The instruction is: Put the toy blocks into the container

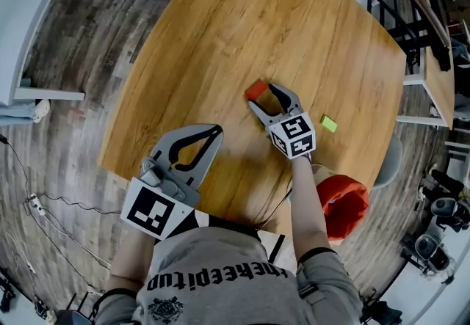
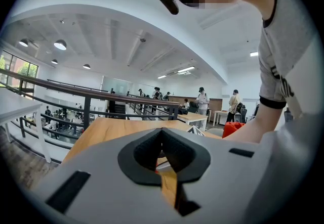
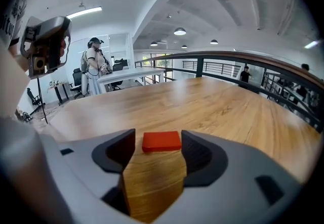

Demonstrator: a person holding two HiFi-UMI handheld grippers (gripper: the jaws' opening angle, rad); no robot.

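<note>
Head view: a red block (image 1: 256, 89) is seen on the bench (image 1: 242, 15) at the right gripper (image 1: 263, 96), a green block (image 1: 328, 123) nearby, a red container (image 1: 344, 202) beside the bench. Left gripper view: the left gripper (image 2: 162, 132) is shown with fingers pressed together. Right gripper view: fingers are held apart around the untouched red block.

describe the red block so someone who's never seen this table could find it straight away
Start at the big wooden table and find the right gripper near its middle, jaws open. The red block lies flat on the tabletop between those jaw tips, with a gap on each side. It is flat and red, whereas the only other block, the green block further right in the head view, is smaller.
</note>
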